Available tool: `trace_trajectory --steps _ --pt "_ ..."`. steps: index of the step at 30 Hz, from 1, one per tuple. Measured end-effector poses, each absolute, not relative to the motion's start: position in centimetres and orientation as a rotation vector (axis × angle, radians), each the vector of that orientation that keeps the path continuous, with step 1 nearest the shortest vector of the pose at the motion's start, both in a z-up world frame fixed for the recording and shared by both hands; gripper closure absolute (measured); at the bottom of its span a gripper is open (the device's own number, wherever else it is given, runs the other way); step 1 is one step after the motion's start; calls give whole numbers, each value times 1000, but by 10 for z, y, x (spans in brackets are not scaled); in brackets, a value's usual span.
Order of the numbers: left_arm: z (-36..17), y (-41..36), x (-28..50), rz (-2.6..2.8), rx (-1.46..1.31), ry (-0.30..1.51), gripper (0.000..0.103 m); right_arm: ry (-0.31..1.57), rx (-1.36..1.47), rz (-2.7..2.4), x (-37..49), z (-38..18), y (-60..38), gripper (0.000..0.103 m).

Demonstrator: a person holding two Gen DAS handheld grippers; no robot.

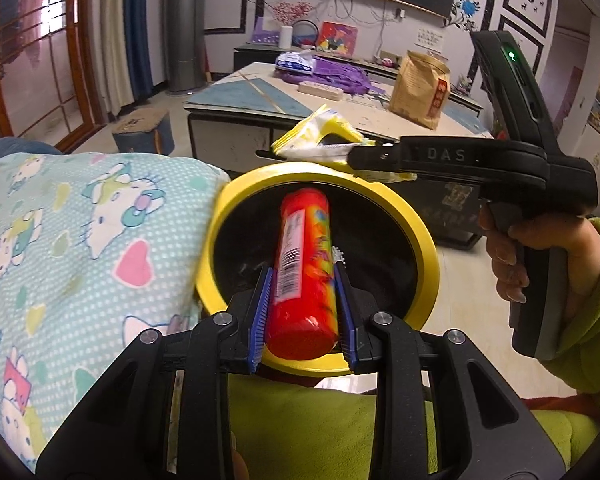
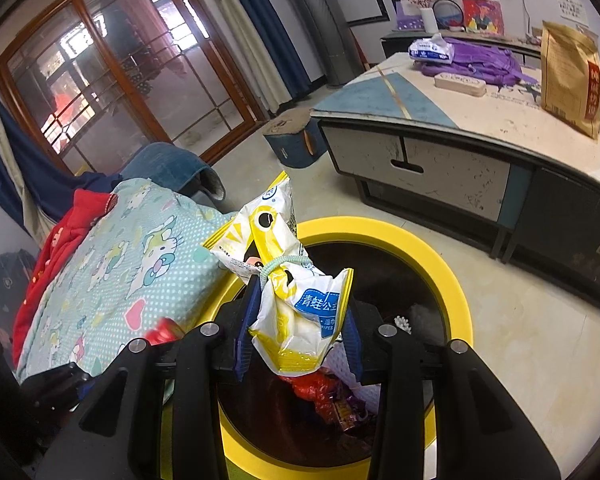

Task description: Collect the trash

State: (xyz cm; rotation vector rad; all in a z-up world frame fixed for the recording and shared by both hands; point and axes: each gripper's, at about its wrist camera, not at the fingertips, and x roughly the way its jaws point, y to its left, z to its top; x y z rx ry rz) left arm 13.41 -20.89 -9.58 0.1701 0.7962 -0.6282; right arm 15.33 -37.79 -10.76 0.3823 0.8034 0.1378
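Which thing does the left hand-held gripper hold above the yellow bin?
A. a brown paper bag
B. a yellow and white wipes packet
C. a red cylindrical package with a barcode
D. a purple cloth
C: in the left wrist view the left hand-held gripper is shut on the red cylindrical package over the yellow bin; the wipes packet is in the right hand-held gripper.

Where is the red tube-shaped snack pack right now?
The red snack pack is clamped in the left gripper, held over the open yellow-rimmed bin, beside the cartoon-print blanket in the left wrist view.
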Motion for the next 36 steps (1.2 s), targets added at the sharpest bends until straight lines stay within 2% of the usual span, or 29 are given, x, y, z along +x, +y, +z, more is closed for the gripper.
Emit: trace_trajectory --steps 4,5,6,7,8,11,13,19,26,30,36 --pt "-99 -214 135 -638 177 802 80 820 414 145 156 -114 -380 61" --pt "-99 -215 136 -639 179 802 80 821 424 145 156 -115 -381 57" --pt "-100 -216 136 -639 183 803 75 820 423 141 156 -115 -381 55" --pt "-101 -216 138 -636 184 804 64 818 420 135 156 -114 -381 54" --pt "-101 -216 138 -634 181 804 59 814 420 129 155 -114 -382 50" --pt "-101 -211 137 -620 167 803 52 806 422 120 155 -113 -385 47" --pt "-98 -205 138 -602 150 797 36 800 410 112 153 -110 -385 44" --pt "-88 -178 139 -530 100 774 12 746 329 94 145 -95 -372 32" --pt "-70 -133 136 -403 38 721 11 676 239 144 132 -74 -337 15" --pt "-58 -106 133 -329 -19 683 11 659 193 204 124 -68 -310 8" --pt "-40 -74 117 -238 -71 599 11 572 108 269 101 -53 -270 7"
